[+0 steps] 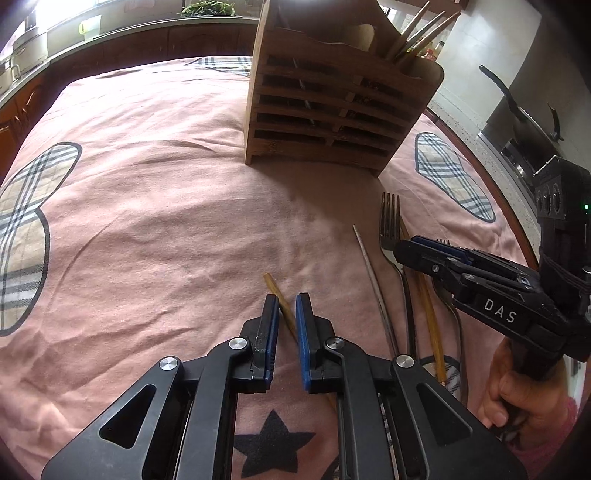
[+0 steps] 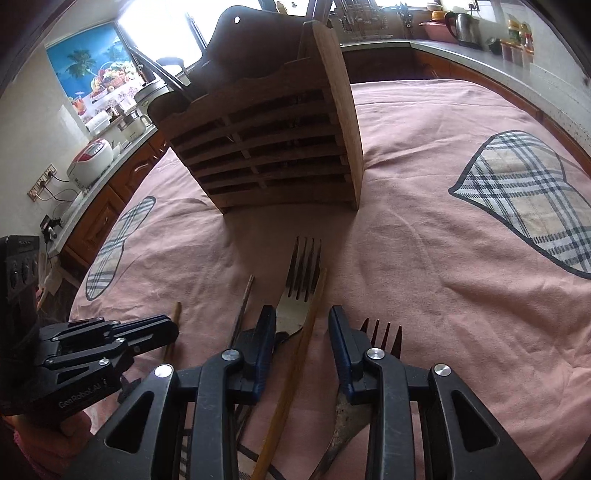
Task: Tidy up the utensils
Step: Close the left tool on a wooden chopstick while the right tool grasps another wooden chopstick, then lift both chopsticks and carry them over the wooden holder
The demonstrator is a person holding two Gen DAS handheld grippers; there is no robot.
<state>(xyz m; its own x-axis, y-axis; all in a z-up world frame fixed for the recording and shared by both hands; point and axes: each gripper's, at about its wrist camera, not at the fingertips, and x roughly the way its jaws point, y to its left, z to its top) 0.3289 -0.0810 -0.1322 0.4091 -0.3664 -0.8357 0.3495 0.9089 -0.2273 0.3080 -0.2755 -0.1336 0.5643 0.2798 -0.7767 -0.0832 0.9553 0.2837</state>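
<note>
A wooden slatted utensil holder (image 1: 332,99) stands on the pink cloth, also in the right wrist view (image 2: 266,147); chopsticks (image 1: 421,33) stick out of it. My left gripper (image 1: 286,306) is open, its pads on either side of a wooden chopstick (image 1: 275,286) lying on the cloth. My right gripper (image 2: 303,317) is open and empty, low over a fork (image 2: 303,269) and another wooden chopstick (image 2: 295,365). A second fork (image 2: 384,332) lies under its right finger. A thin metal stick (image 1: 365,254) lies between the two groups.
The pink cloth (image 1: 147,221) with plaid patches covers the table. Kitchen counters surround it, with a rice cooker (image 2: 92,158), a kettle (image 2: 465,26) and a pan (image 1: 517,110). My right gripper shows in the left wrist view (image 1: 417,247).
</note>
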